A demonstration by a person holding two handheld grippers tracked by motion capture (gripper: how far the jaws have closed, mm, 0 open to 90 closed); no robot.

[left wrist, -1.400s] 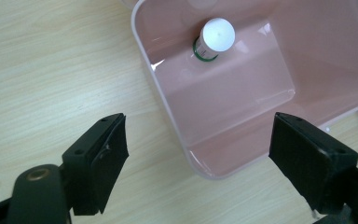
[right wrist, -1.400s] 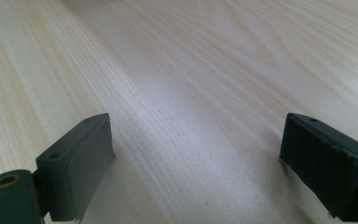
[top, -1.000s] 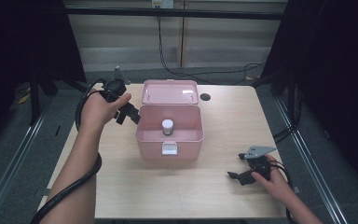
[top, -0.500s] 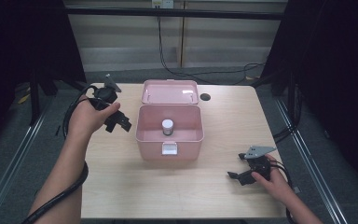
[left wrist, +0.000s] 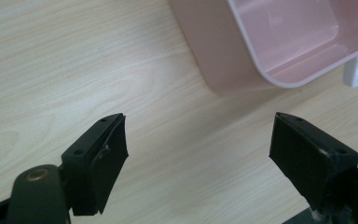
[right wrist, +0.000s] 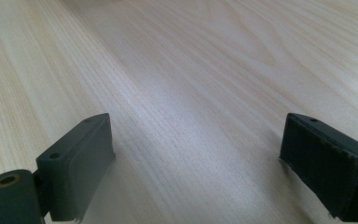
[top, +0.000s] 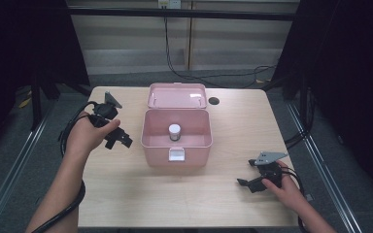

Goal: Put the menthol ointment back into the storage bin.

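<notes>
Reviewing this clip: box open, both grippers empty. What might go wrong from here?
The left gripper hangs open beside the pink box; a careless move could nudge the box across the table. The small bottle stands upright inside and might topple if the box is bumped. The raised lid could fall shut on a reaching jaw.

Table (top: pixel 126 194): light wood, rectangular | pink box (top: pixel 177 145): on table at middle, lid open toward far edge | dark round hole (top: pixel 214 101): in tabletop just right of box lid | right gripper (top: pixel 248 183): resting on table, near-right of box
</notes>
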